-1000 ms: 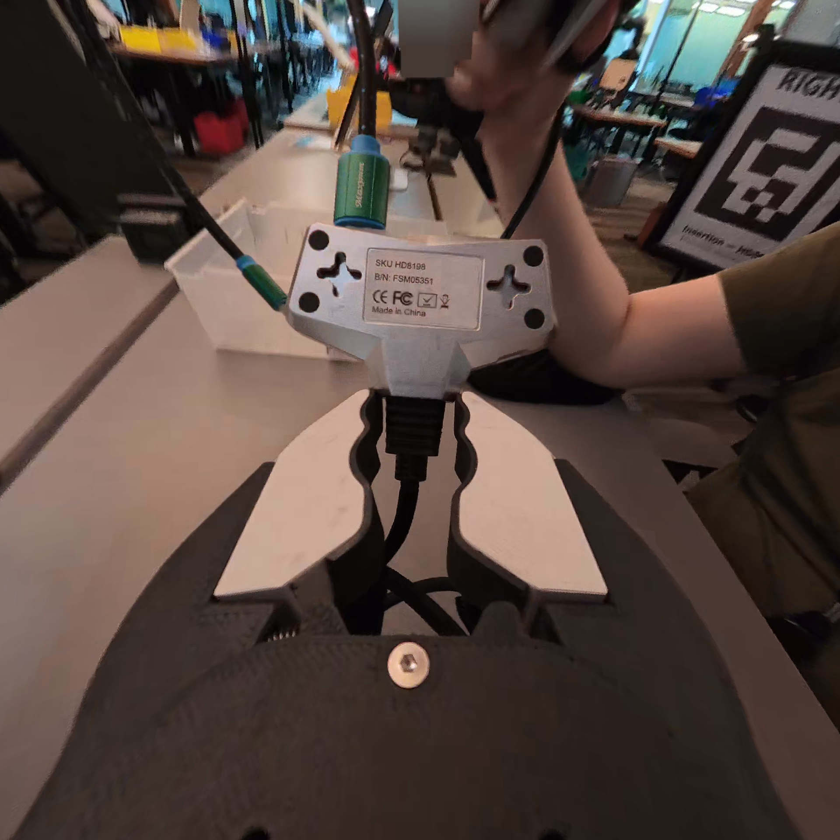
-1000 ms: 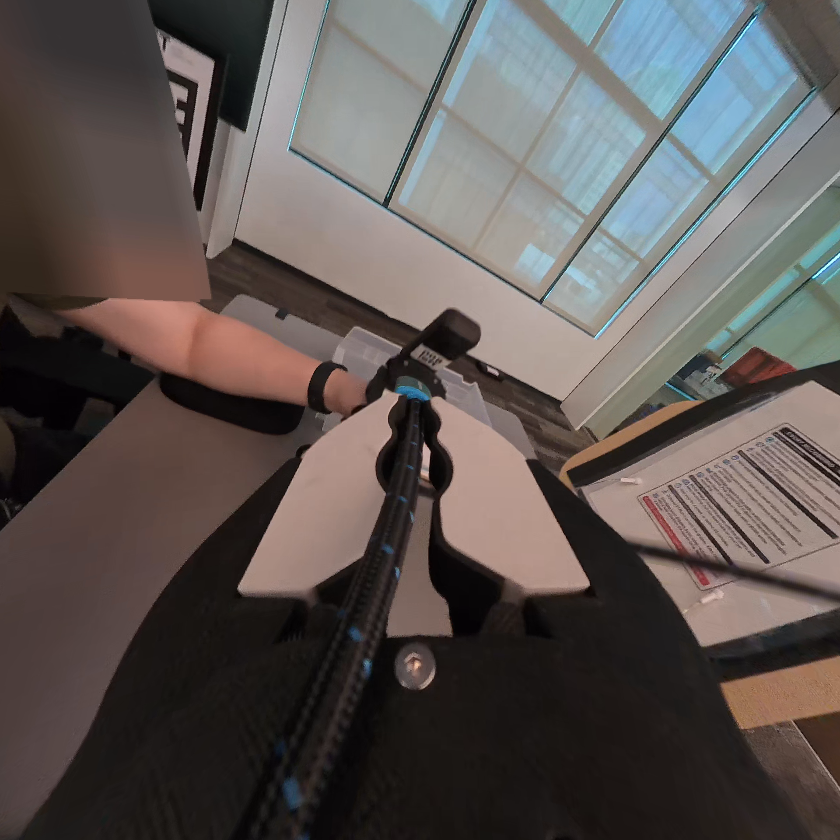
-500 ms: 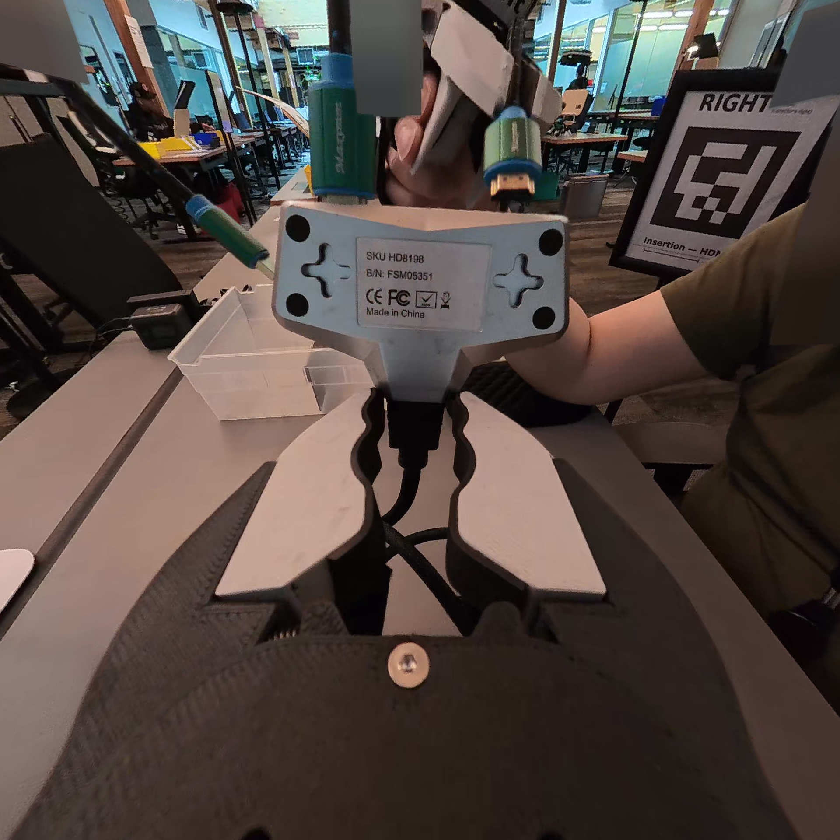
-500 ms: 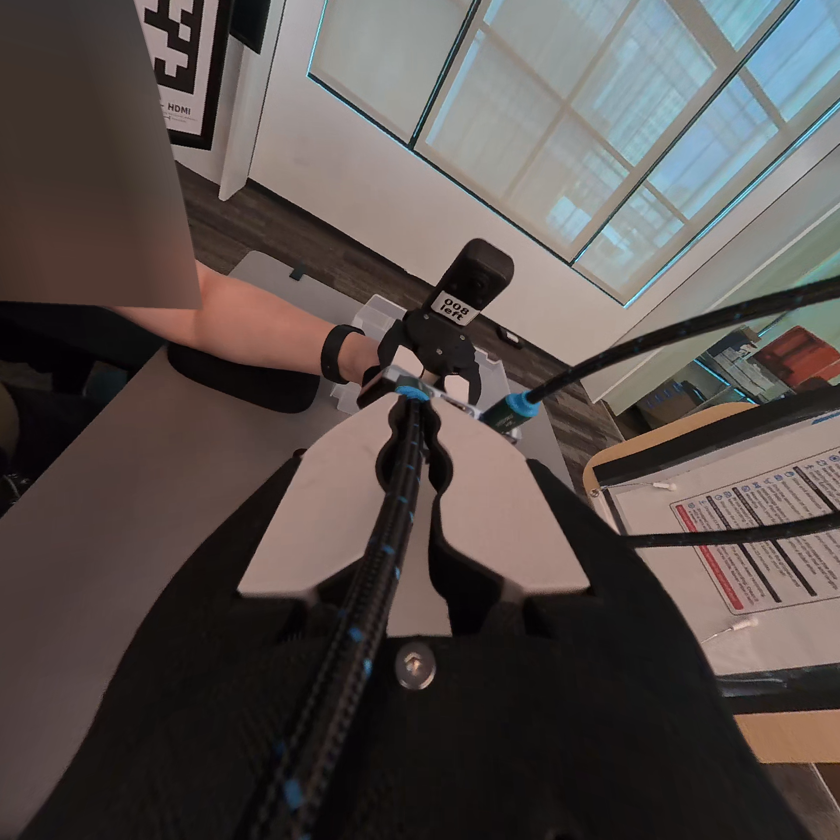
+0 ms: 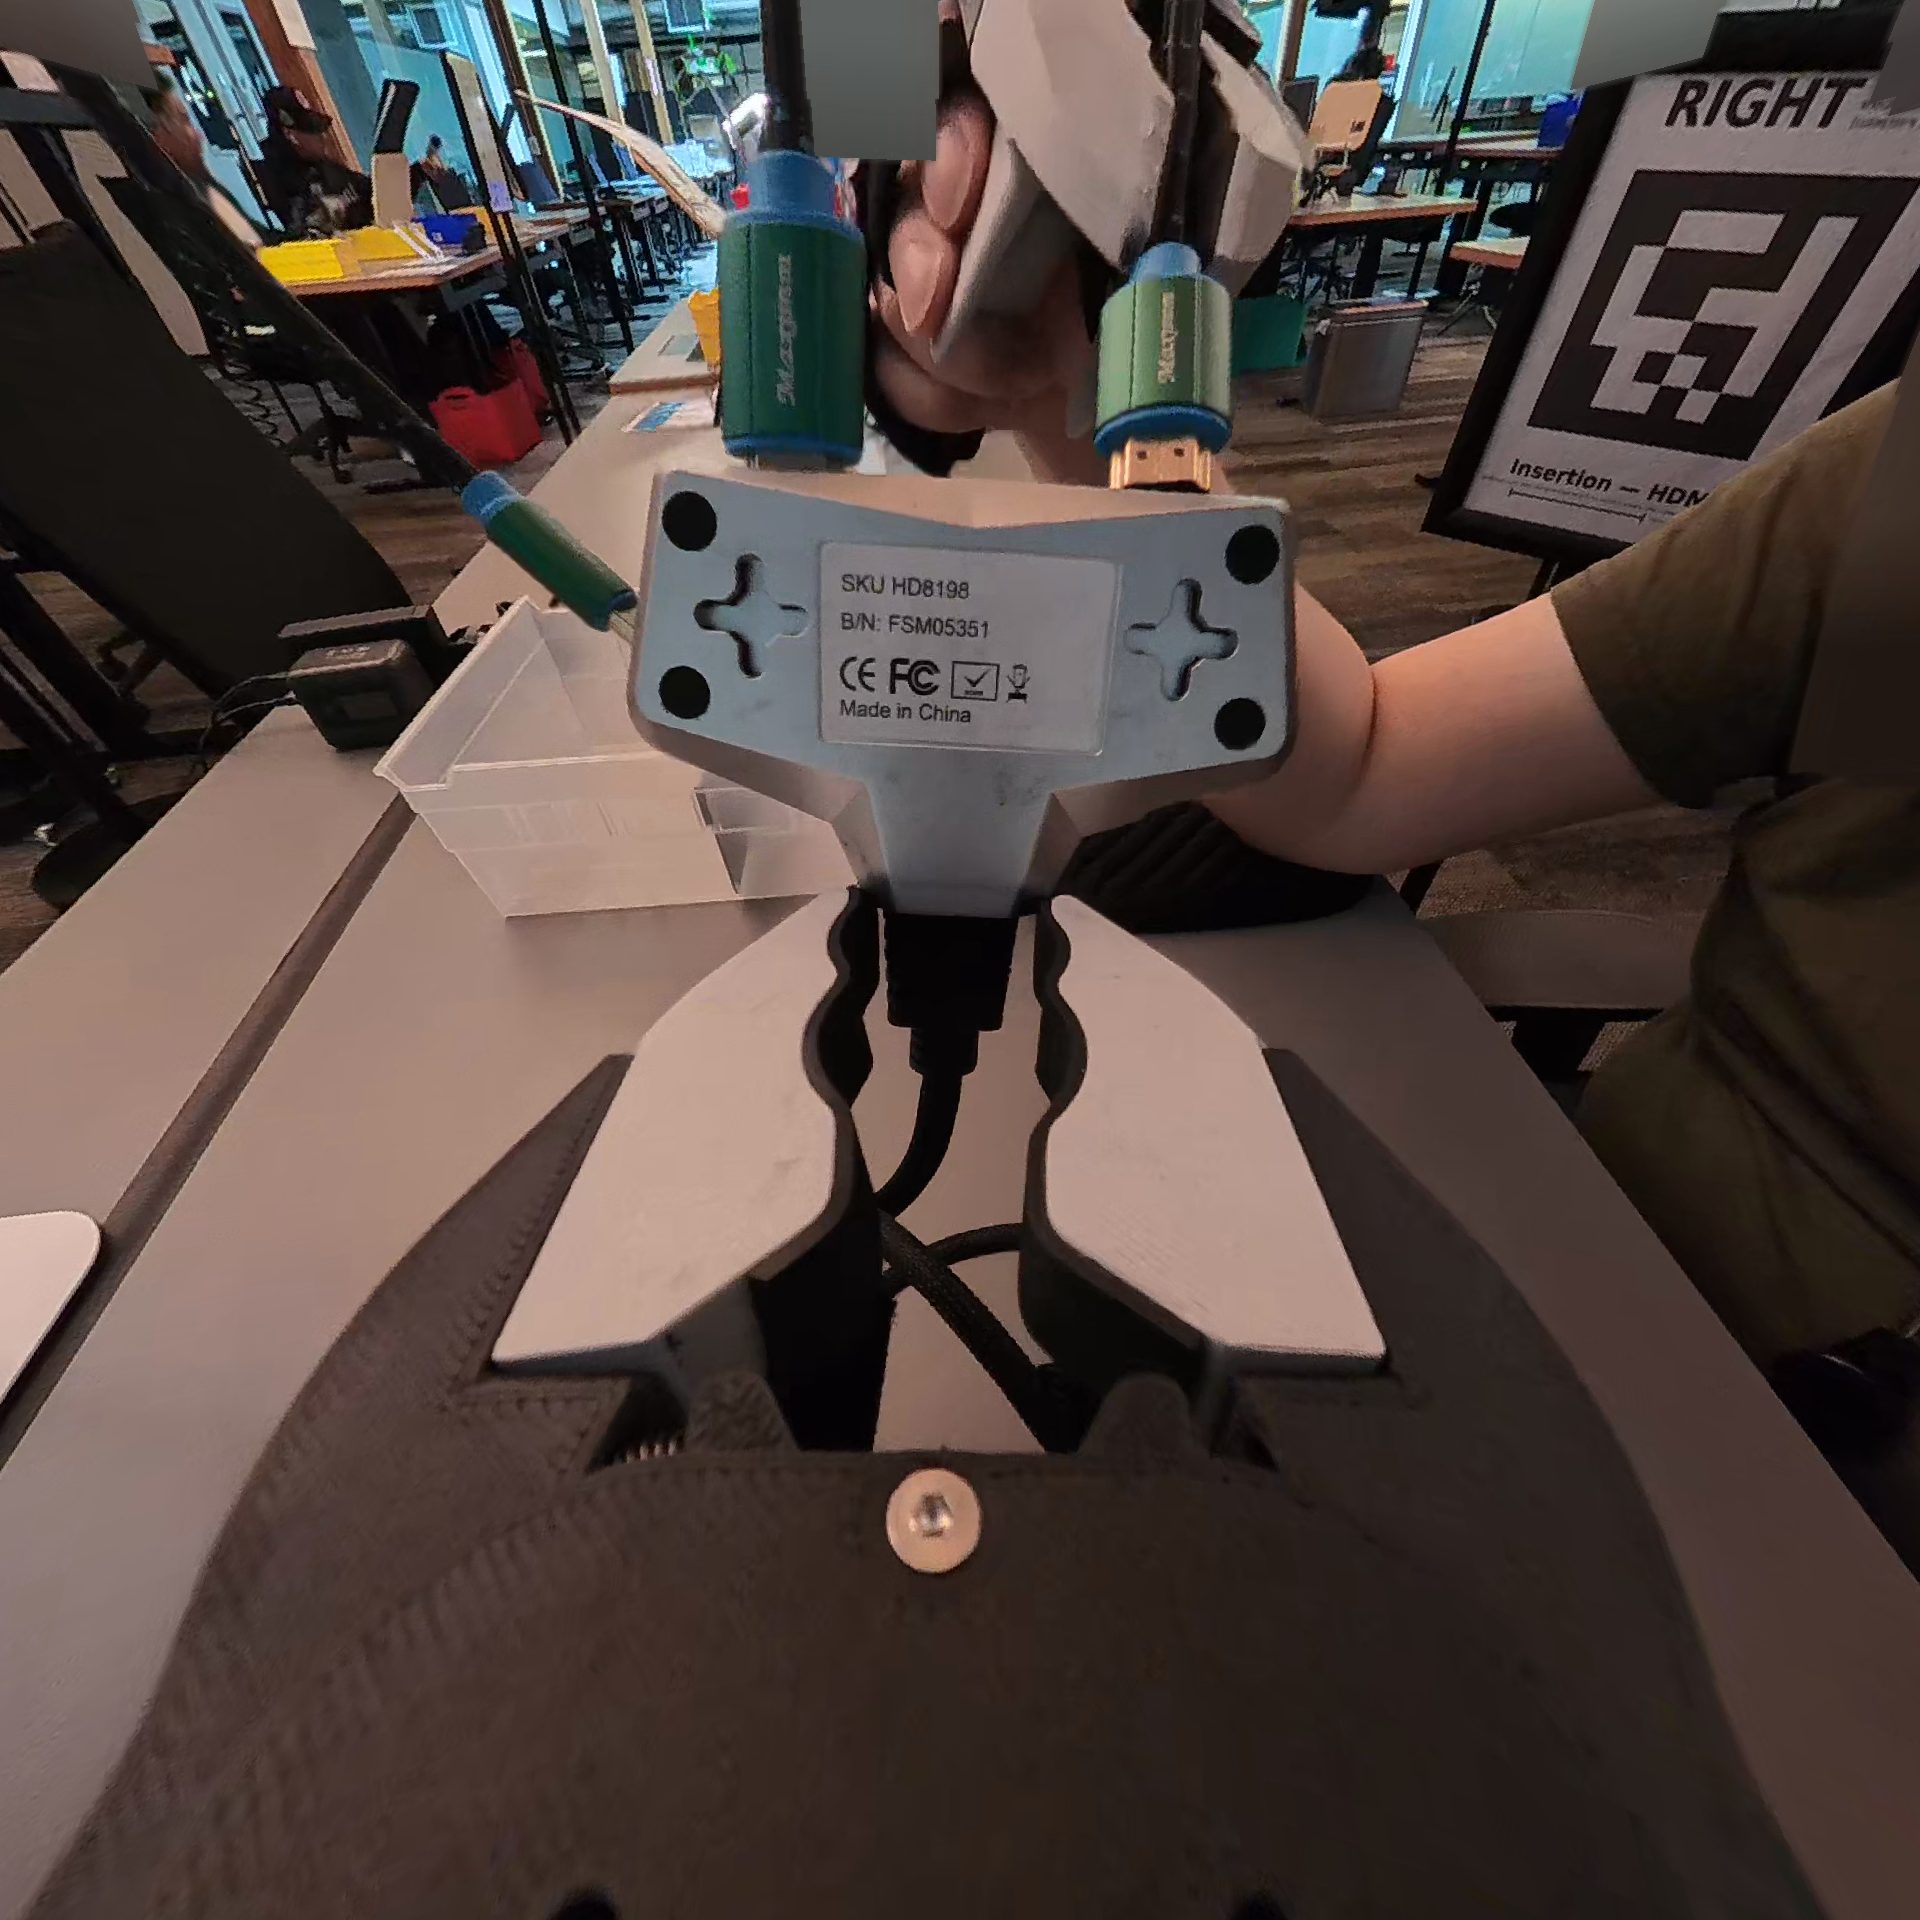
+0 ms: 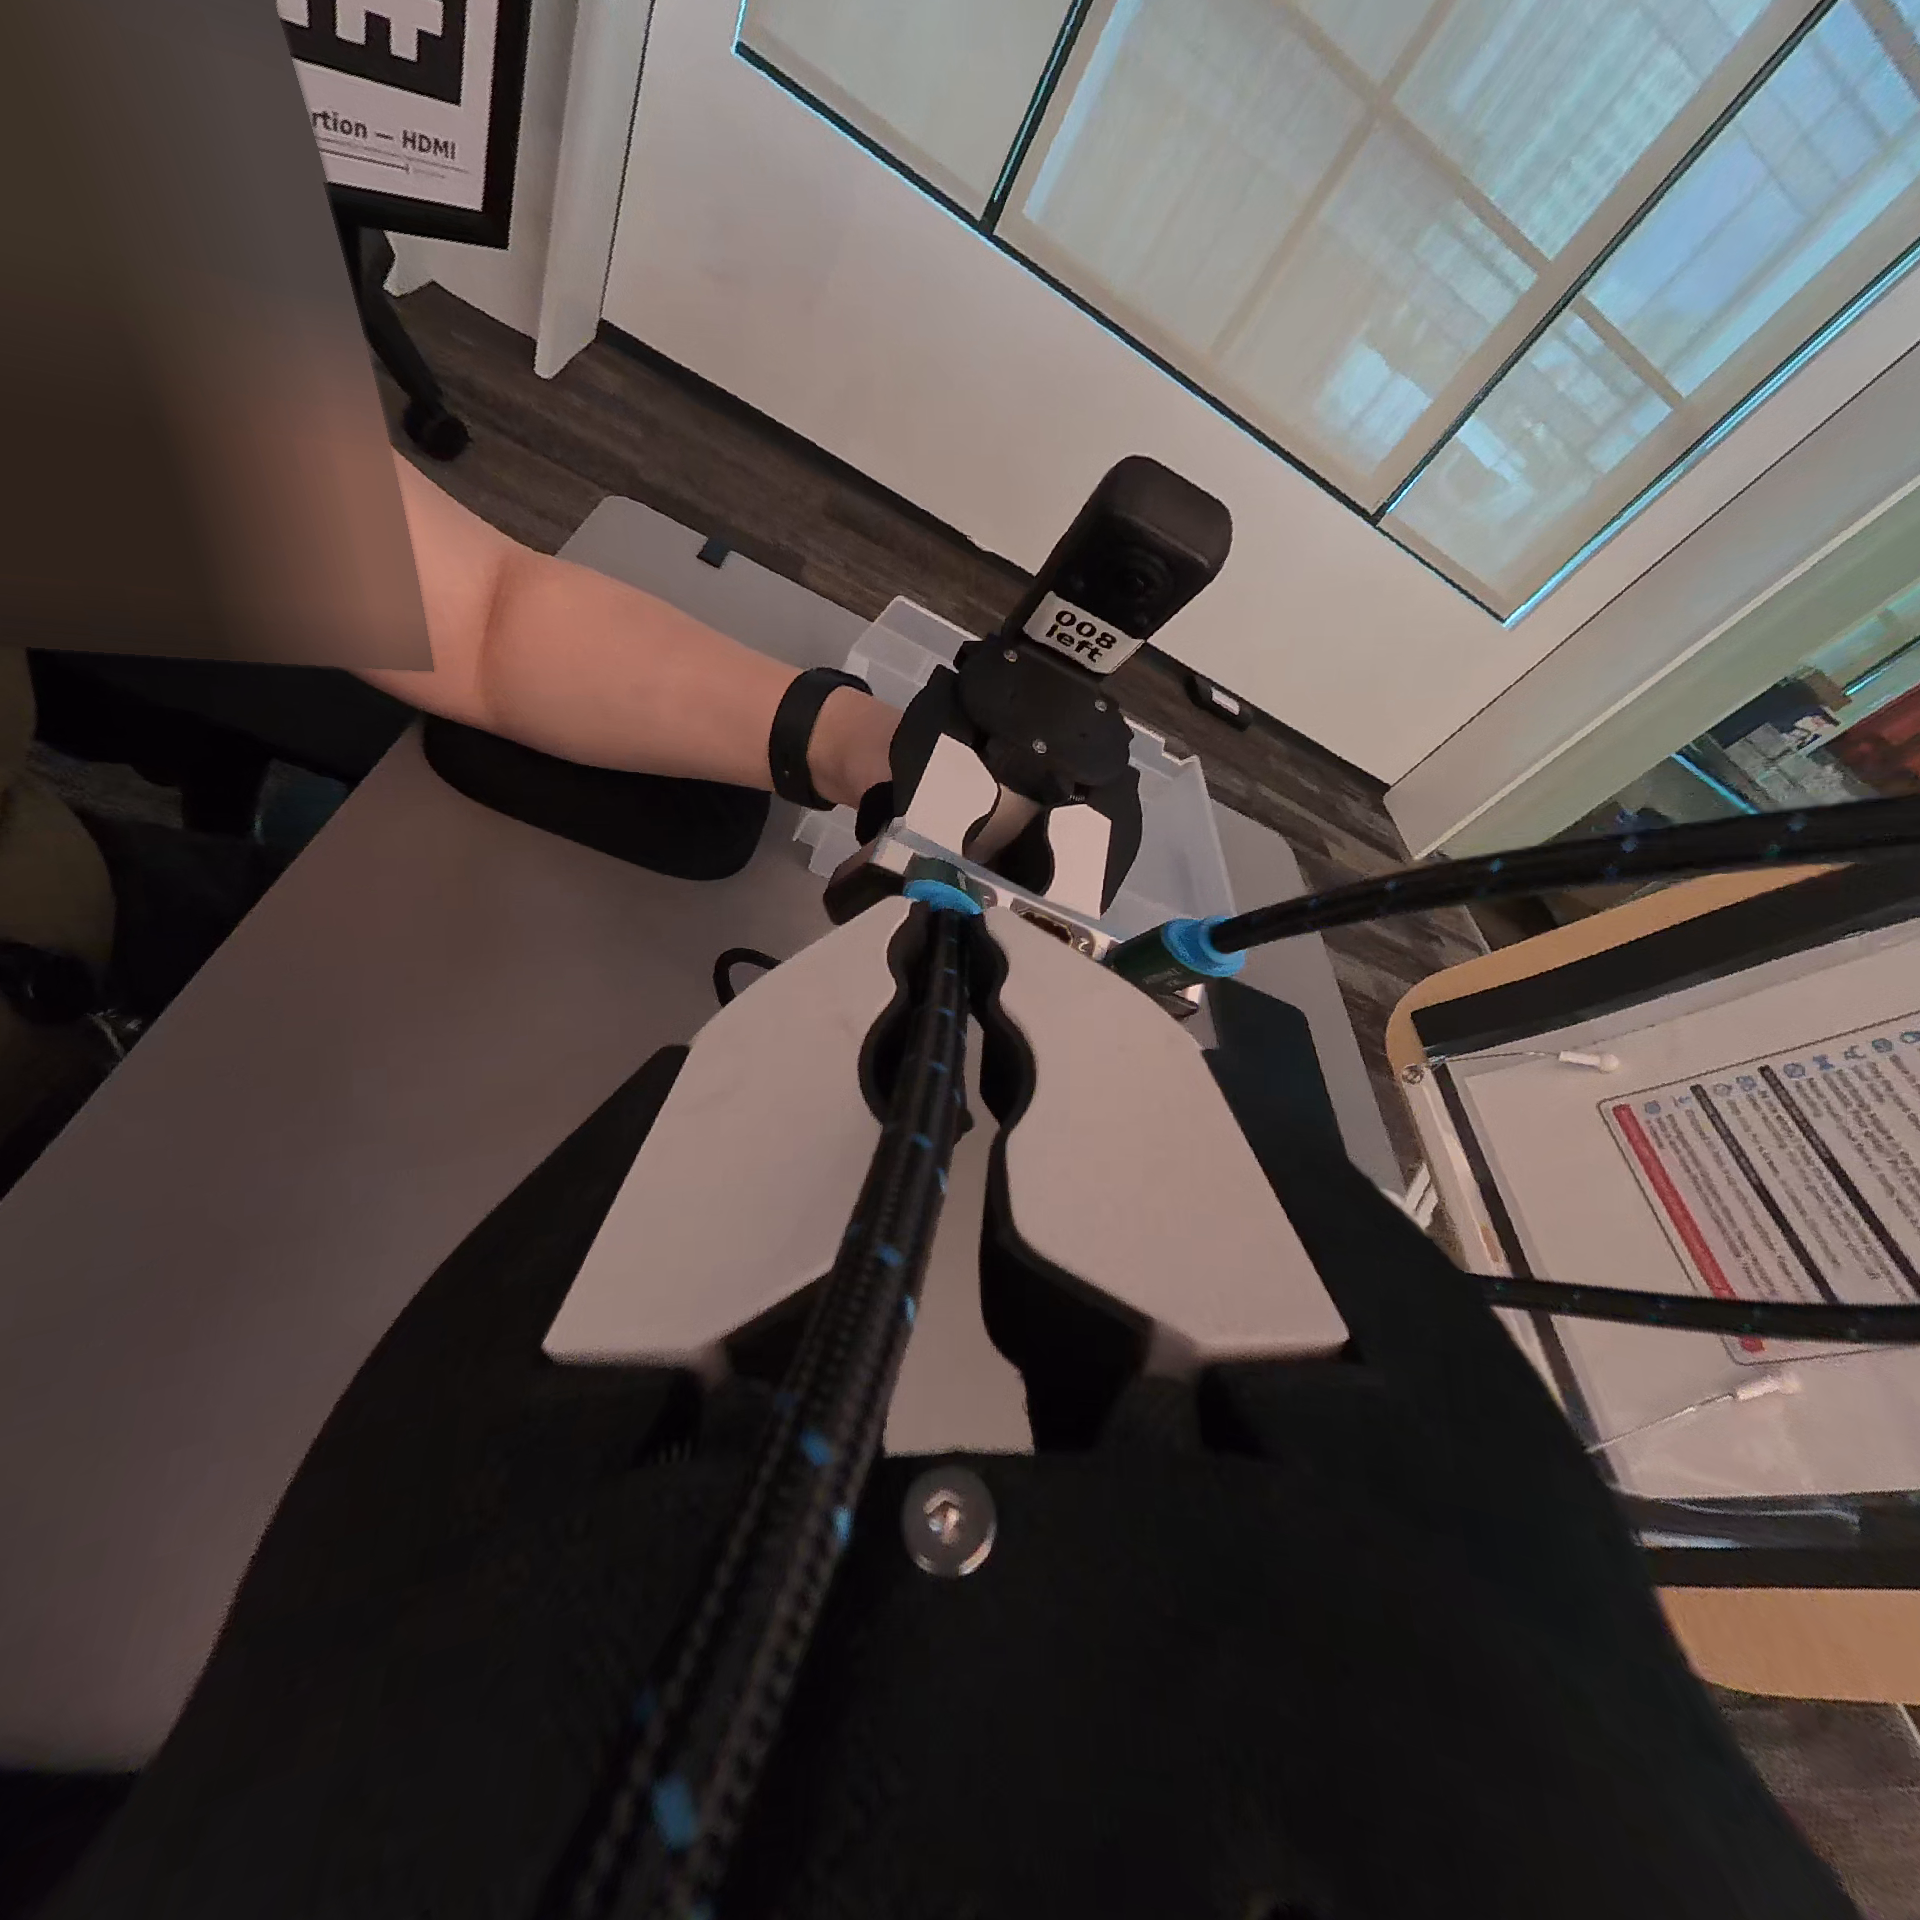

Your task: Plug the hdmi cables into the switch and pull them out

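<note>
Left claw [image 5: 945, 914] clenched on the narrow neck of the HDMI switch [image 5: 961, 644], at the very fingertips, black pigtail lead [image 5: 935, 1101] trailing back between the fingers. Switch held clear of the grey table [image 5: 312, 1039], straight ahead of the claw, labelled underside toward the camera, ports facing away.

Two green-sleeved plugs seated already: one [image 5: 795, 312] in the far edge ahead and slightly left of the claw, another [image 5: 551, 551] entering at the switch's left corner.

Right claw [image 6: 945, 935] clamped on a braided black-and-blue cable [image 6: 894, 1195], just behind the blue collar of the third HDMI plug [image 5: 1164, 364]. Seen from the left wrist, plug hanging just beyond the switch's far right edge, gold tip bare and not in a socket. From the right wrist, open port [image 6: 1039, 914] visible just right of the plug's collar.

Judged as the last-cable step: tip lined up near the remaining port, either about to go in or freshly drawn, not tellable from these views.

Next, if inserting: shift slightly toward the empty socket, square the flat tip with the slot, push straight along the plug's axis while bracing the switch with the left claw. Risk of tilting the tip against the port rim, or the cable slipping back through the fingers under push.
</note>
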`<state>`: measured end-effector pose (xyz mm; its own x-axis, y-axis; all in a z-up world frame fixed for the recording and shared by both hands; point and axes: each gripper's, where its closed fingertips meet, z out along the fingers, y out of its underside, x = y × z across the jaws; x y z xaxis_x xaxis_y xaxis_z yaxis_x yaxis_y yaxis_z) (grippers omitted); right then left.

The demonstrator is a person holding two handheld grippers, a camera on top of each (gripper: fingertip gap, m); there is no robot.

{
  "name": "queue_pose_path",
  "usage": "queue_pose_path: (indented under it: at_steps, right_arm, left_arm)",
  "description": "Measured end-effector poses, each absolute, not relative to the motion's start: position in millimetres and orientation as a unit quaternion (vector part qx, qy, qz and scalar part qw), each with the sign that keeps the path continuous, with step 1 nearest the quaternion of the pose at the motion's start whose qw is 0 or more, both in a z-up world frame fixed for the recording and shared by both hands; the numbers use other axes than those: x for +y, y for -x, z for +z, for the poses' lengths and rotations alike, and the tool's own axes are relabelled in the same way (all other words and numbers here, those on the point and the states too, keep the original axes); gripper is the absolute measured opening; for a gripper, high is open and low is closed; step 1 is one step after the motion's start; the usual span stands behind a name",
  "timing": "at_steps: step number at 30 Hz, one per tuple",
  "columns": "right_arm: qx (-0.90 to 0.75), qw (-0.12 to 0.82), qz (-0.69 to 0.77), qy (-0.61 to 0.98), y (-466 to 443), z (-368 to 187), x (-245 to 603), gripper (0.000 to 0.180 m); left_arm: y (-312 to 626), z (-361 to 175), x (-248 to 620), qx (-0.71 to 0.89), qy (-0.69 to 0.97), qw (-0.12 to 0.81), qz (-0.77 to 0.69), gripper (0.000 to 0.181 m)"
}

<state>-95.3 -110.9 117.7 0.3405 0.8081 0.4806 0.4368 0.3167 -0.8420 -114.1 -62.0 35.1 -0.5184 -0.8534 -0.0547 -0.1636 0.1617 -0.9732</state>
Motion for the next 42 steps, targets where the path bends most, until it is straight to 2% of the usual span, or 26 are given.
queue_pose_path:
  at_steps: [13, 23, 42]
  right_arm:
    - [-0.575, 0.529, 0.145, 0.607, 79.5, 90.8, -117.2, 0.008]
    - [-0.617, 0.516, 0.136, 0.578, 84.7, 79.9, -123.9, 0.008]
    - [-0.618, 0.518, 0.152, 0.571, 88.4, 77.9, -118.1, 0.008]
  left_arm:
    - [111.3, 17.2, -62.6, 0.703, 0.392, 0.279, -0.524, 0.028]
    - [117.0, 6.0, -69.9, 0.720, 0.393, 0.224, -0.526, 0.027]
    - [121.0, 2.0, -66.3, 0.723, 0.395, 0.212, -0.525, 0.027]
